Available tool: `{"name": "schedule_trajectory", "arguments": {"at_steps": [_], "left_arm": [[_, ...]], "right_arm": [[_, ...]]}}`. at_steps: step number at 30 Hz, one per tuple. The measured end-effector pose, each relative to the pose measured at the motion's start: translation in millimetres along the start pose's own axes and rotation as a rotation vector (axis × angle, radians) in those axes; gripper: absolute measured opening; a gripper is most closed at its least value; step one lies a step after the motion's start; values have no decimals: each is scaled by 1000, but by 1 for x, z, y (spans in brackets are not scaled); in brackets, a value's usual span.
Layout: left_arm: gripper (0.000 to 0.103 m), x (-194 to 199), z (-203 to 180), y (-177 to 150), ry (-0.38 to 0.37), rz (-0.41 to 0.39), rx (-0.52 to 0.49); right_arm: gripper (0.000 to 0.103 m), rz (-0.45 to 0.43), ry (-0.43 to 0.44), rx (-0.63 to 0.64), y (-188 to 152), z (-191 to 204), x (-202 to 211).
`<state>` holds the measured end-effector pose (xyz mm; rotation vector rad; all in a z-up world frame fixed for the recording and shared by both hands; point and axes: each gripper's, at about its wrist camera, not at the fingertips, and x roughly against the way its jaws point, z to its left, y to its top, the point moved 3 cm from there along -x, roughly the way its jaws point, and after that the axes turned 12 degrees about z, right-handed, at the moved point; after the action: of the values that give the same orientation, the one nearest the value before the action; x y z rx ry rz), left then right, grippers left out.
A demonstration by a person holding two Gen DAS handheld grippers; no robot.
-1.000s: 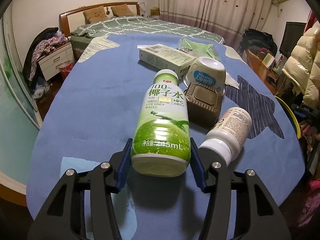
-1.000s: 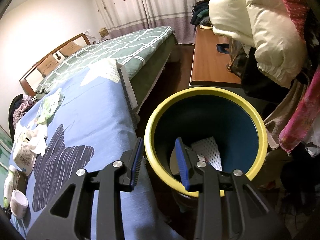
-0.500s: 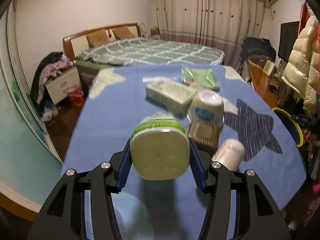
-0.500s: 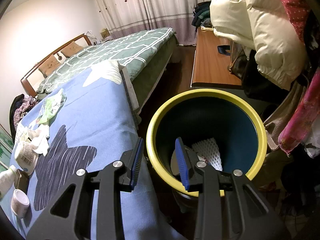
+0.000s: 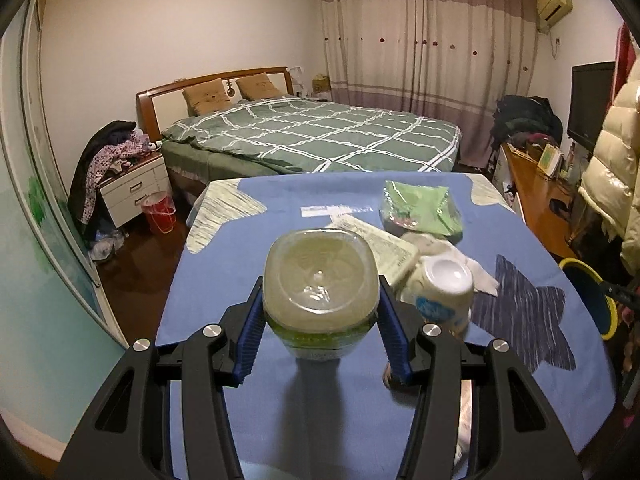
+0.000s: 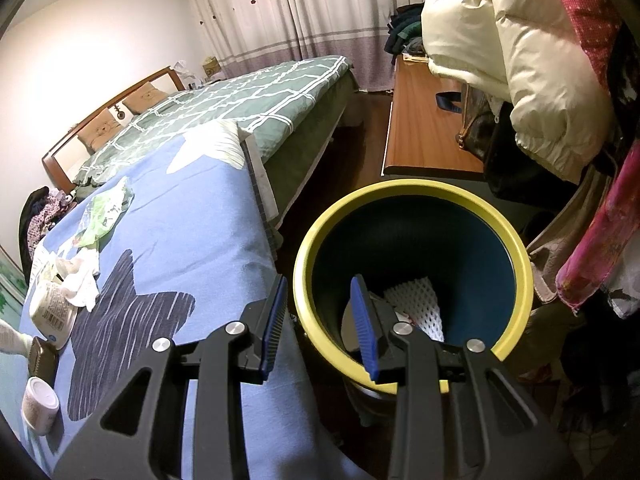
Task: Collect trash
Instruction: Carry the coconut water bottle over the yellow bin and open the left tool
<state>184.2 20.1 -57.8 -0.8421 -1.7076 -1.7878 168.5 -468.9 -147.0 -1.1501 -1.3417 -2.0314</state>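
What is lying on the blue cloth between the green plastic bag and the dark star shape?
A crumpled white tissue lies between the green bag and the dark star, in the right wrist view.

Dim indoor light, fisheye-warped edges

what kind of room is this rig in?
A home bedroom, almost certainly: a made bed with pillows and wooden headboard, a nightstand heaped with clothes, and drawn curtains. Coats hang beside the desk.

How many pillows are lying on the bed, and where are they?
2. One pillow lies on the left by the headboard, the other pillow right beside it. More may be hidden under the bedding.
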Motion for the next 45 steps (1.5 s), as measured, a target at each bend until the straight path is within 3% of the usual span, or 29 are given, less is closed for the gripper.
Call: {"name": "schedule_trajectory", "arguments": {"at_steps": [11,26,36,45], "left_arm": [[52,-6,0,17,5,-7,-6],[52,39,-32,29,-20,-84,-71],[52,59,-96,45,-125,-109,-160],[52,55,-197,60,-278,-89,-277]], "right_arm": [[32,-9,2,-2,3,-4,4],[32,-29,3,-14,2,-15,16],[32,-37,-3,-42,1,-35,20],[32,-41,-19,-87,-3,-68,24]]}}
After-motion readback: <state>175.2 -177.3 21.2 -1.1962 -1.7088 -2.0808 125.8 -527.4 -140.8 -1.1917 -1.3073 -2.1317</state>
